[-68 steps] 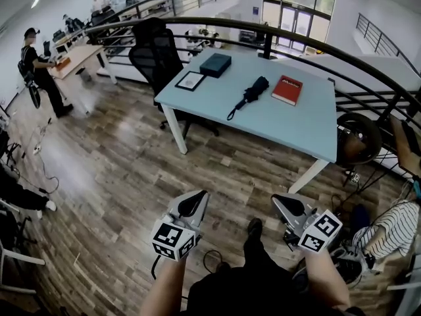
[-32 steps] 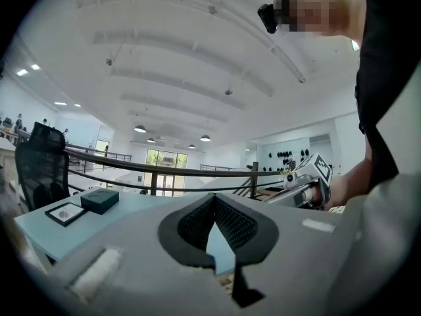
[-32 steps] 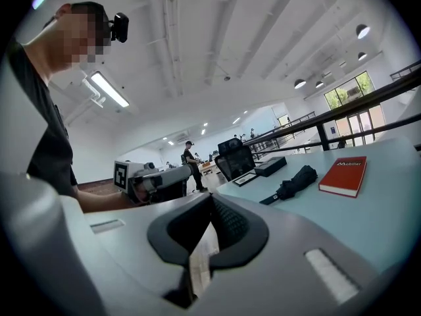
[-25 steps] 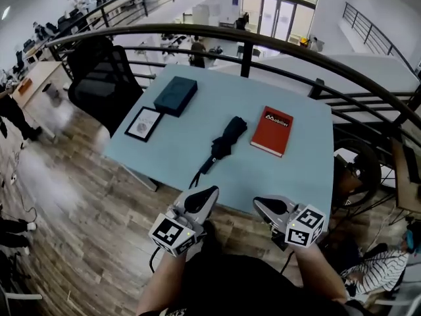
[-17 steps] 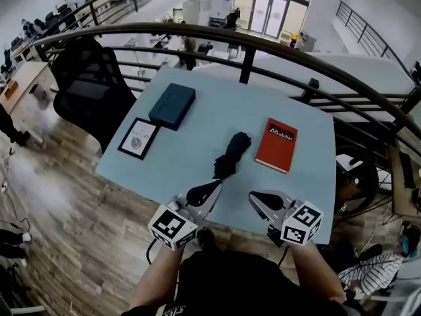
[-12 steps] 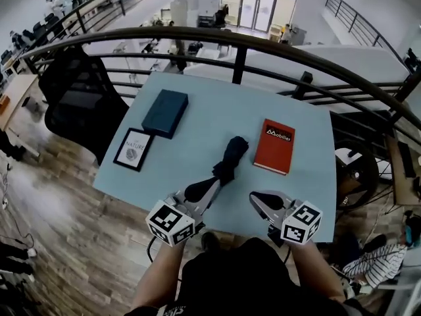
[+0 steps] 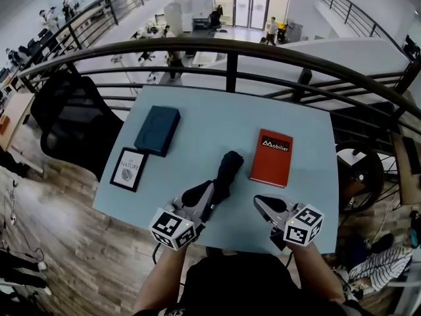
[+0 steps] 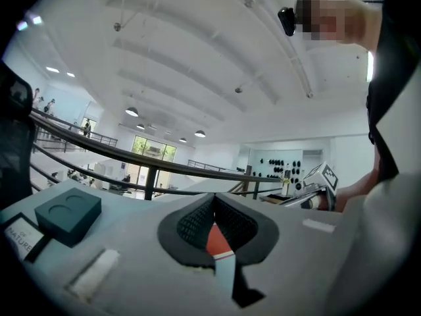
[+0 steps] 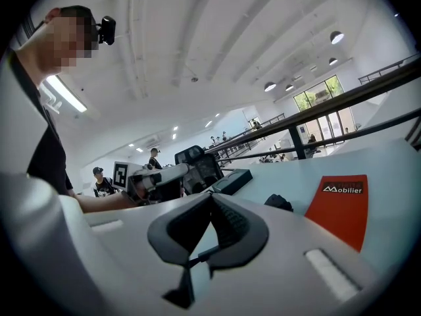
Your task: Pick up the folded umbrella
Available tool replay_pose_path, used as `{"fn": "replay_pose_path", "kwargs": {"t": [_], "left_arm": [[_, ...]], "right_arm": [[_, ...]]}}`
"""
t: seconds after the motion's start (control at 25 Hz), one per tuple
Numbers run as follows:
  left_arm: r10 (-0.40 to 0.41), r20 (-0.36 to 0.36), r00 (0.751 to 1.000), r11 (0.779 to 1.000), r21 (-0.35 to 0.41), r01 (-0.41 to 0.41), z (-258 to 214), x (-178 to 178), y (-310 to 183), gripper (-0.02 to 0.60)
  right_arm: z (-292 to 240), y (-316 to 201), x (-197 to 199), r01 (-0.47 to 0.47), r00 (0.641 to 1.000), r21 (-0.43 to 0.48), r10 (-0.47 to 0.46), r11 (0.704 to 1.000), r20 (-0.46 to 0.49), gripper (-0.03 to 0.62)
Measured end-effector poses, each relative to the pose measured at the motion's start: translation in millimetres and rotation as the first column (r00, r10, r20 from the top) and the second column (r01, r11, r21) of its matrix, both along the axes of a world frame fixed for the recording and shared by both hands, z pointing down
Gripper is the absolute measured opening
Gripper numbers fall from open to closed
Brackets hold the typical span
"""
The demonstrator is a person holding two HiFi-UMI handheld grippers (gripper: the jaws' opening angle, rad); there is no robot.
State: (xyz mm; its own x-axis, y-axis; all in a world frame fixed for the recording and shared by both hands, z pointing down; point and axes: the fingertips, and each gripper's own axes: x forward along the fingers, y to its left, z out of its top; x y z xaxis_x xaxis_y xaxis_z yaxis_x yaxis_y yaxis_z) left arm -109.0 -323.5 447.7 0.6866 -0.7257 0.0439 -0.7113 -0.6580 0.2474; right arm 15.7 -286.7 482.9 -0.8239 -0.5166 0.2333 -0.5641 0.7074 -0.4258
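Note:
The folded black umbrella [image 7: 229, 166] lies in the middle of the light blue table [image 7: 204, 120], pointing away from me. My left gripper [image 7: 207, 191] is shut with nothing in it; in the head view its tips overlap the umbrella's near end, and I cannot tell whether they touch. My right gripper [image 7: 260, 201] is also shut and holds nothing; it hovers over the table's near edge, to the right of the umbrella. In the right gripper view the umbrella's dark end [image 9: 279, 203] shows just past the shut jaws of the right gripper [image 9: 212, 197]. The left gripper's [image 8: 214, 199] own jaws hide the umbrella.
A red book [image 7: 271, 158] lies just right of the umbrella. A dark teal box [image 7: 158, 130] and a framed card [image 7: 128, 170] lie at the left. A black railing [image 7: 230, 48] runs behind the table, and a black office chair [image 7: 69, 124] stands at its left.
The table has come much closer. Both grippers have moved forward over its near edge, and the left one now reaches the umbrella's near end. Both stay shut.

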Motion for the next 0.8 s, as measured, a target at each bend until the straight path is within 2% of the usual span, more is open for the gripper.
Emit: {"fn": "replay_pose_path", "kwargs": {"t": [0.04, 0.08, 0.16, 0.36, 0.56, 0.68, 0.8], "left_arm": [[-0.017, 0.015, 1.000, 1.000, -0.006, 0.018, 3, 2, -8, 0.011], [-0.027, 0.026, 0.999, 0.999, -0.016, 0.027, 7, 5, -16, 0.076], [-0.025, 0.046, 0.999, 0.999, -0.046, 0.027, 17, 12, -29, 0.149], [0.019, 0.104, 0.994, 0.992, -0.126, -0.006, 51, 30, -49, 0.164], [0.065, 0.185, 0.981, 0.977, -0.211, -0.025, 88, 39, -71, 0.220], [0.085, 0.242, 0.967, 0.963, -0.271, -0.017, 116, 39, -84, 0.246], [0.124, 0.318, 0.940, 0.938, -0.348, -0.006, 154, 38, -90, 0.308]], "right_arm": [[3, -6, 3, 0.001, 1.000, -0.007, -0.001, 1.000, 0.005, 0.000], [5, -12, 6, 0.004, 1.000, -0.013, -0.004, 1.000, 0.009, 0.000], [12, -21, 10, 0.012, 1.000, -0.029, -0.011, 0.999, 0.016, 0.000], [30, -34, 18, 0.042, 0.999, -0.068, -0.041, 0.997, 0.009, 0.000], [34, -52, 27, 0.035, 0.999, -0.077, -0.036, 0.996, -0.008, 0.000], [36, -59, 26, 0.046, 0.999, -0.088, -0.047, 0.995, -0.015, 0.000], [42, -59, 24, 0.055, 0.998, -0.108, -0.058, 0.993, -0.024, 0.000]]}}
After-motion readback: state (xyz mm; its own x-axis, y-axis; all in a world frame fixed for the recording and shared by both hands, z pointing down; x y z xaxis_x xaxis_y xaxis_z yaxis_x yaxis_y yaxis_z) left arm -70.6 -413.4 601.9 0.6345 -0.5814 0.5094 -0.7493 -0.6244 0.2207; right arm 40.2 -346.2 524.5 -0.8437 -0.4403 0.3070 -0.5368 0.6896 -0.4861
